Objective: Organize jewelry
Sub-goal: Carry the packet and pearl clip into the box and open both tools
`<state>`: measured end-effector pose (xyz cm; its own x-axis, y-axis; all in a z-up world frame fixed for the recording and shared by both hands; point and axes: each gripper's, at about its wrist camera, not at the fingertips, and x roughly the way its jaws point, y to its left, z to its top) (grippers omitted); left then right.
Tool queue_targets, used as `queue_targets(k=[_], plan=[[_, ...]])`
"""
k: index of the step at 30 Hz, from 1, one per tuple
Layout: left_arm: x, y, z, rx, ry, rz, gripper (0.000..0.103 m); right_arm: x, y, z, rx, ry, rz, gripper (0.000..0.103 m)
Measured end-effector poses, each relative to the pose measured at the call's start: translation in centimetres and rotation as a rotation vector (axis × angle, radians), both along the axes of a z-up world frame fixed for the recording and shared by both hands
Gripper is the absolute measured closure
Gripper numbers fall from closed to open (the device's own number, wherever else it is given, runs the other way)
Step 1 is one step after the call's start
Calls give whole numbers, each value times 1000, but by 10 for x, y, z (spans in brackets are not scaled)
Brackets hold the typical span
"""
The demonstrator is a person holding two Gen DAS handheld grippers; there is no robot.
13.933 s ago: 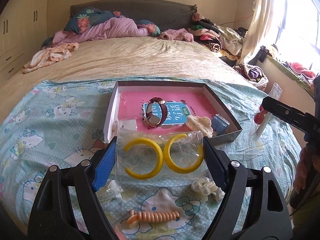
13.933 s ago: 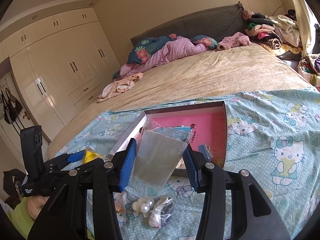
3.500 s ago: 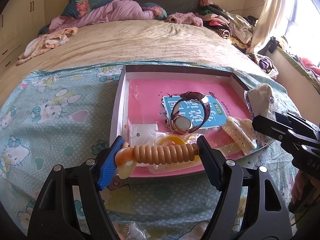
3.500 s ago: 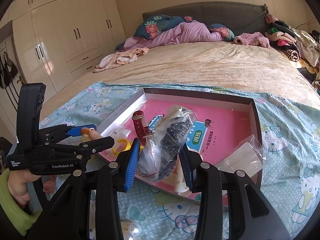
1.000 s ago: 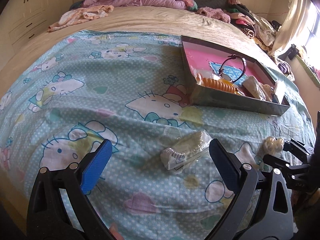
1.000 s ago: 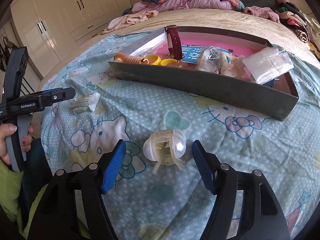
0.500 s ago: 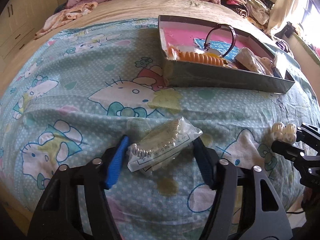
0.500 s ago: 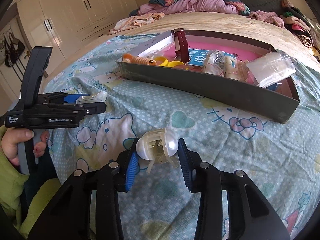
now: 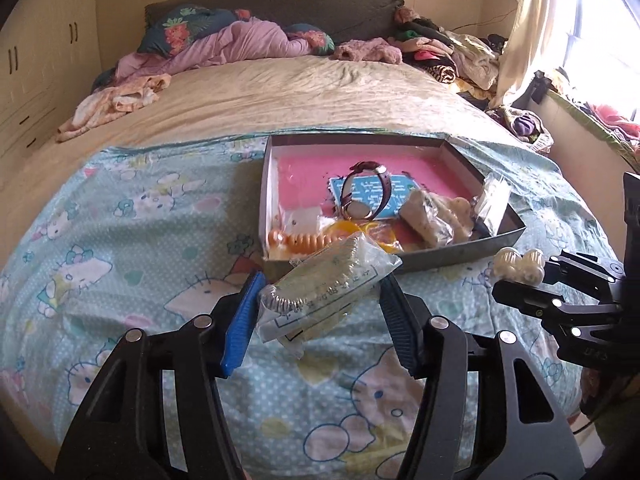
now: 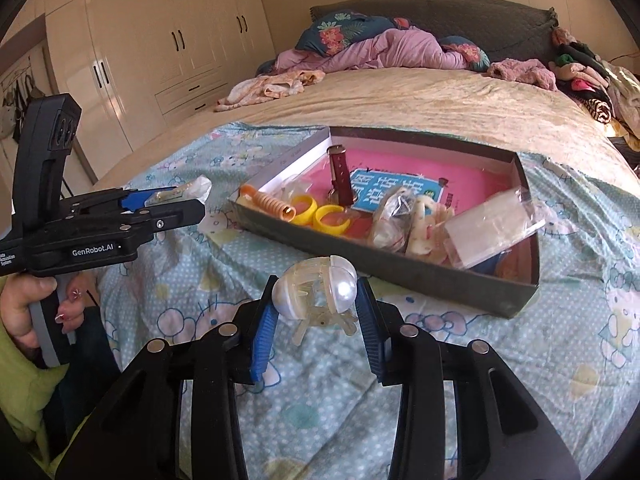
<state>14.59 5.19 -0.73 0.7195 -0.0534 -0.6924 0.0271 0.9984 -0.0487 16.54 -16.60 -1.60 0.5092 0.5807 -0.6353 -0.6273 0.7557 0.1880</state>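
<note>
The left gripper (image 9: 320,312) has just closed on a clear packet (image 9: 326,282), lifted off the bedspread (image 9: 132,240); ahead lies the box (image 9: 460,254); the right gripper (image 10: 316,312) clamps a pearly hair claw (image 10: 316,290), box just beyond it.

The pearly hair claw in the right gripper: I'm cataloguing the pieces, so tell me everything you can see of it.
The hair claw has two glossy pearl-white domed halves over a translucent cream frame, plastic by its look, with curved teeth hanging below. It is clamped by the domes between the blue pads of the right gripper, raised clear of the cartoon-cat bedsheet, just short of the grey box. Only the pads touch it.
</note>
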Motion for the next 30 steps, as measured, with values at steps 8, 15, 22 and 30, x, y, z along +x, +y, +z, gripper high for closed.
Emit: queue_targets(k=[8,15,22,30], plan=[[30,-12,7,-1,-6,-17,53,23,-9,14,14,-49,-35,66],[50,-17,-1,0,15,-18,53,41,-11,14,13,-62,-48,66],[66,-15,-14,-9,48,-12,53,56,-7,8,0,-54,-47,66],[74,-15,-21,-10,64,-9,52,67,0,-1,-13,-35,-46,66]])
